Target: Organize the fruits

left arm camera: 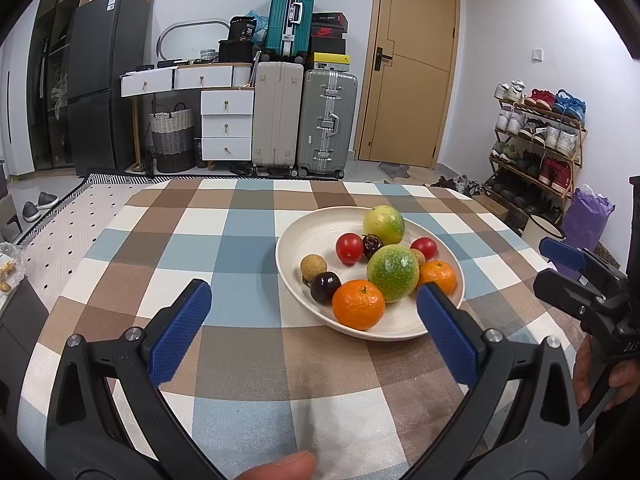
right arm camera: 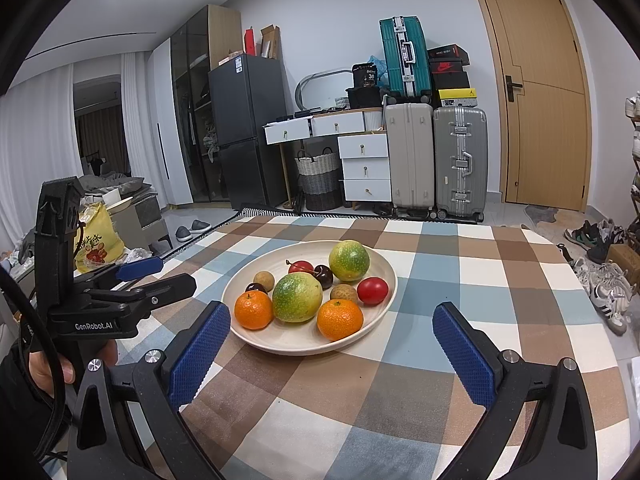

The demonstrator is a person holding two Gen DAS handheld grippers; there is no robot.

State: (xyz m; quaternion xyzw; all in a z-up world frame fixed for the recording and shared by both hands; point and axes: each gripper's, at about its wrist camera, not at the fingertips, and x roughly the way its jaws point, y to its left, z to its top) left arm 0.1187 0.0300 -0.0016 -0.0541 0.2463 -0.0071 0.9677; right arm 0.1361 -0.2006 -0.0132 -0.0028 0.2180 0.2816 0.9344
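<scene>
Looking along the left gripper [left arm camera: 314, 308], the left wrist view shows its jaws spread wide with nothing between them, held low over the checked cloth of the bench [left arm camera: 240, 360]. Ahead and a little to the right sits a white plate [left arm camera: 316, 232] carrying all the fruit in sight: two oranges [left arm camera: 358, 309], two green-yellow round fruits [left arm camera: 393, 267], two small red tomatoes [left arm camera: 349, 248], dark cherries [left arm camera: 325, 287] and a small tan fruit [left arm camera: 314, 266]. The fruit is mixed, not sorted by kind. No fruit lies loose on the cloth. That fits either a gathering already done or a sorting yet to come; the pictures do not settle which. The right gripper [left arm camera: 576, 264] shows at the right border, well apart from the plate; from this side its jaws cannot be judged.

From the right wrist view, the right gripper [right arm camera: 332, 328] has its jaws wide apart and empty, with the plate [right arm camera: 384, 276] just ahead between them. The left gripper [right arm camera: 140, 276] hovers to the left of the plate, a hand [right arm camera: 44, 372] on its grip. Bare cloth lies to the right of the plate and in front of it, giving room to set things down. The bench's far edge [right arm camera: 360, 220] and right edge drop to the floor, where shoes [right arm camera: 608, 292] lie close by.
</scene>
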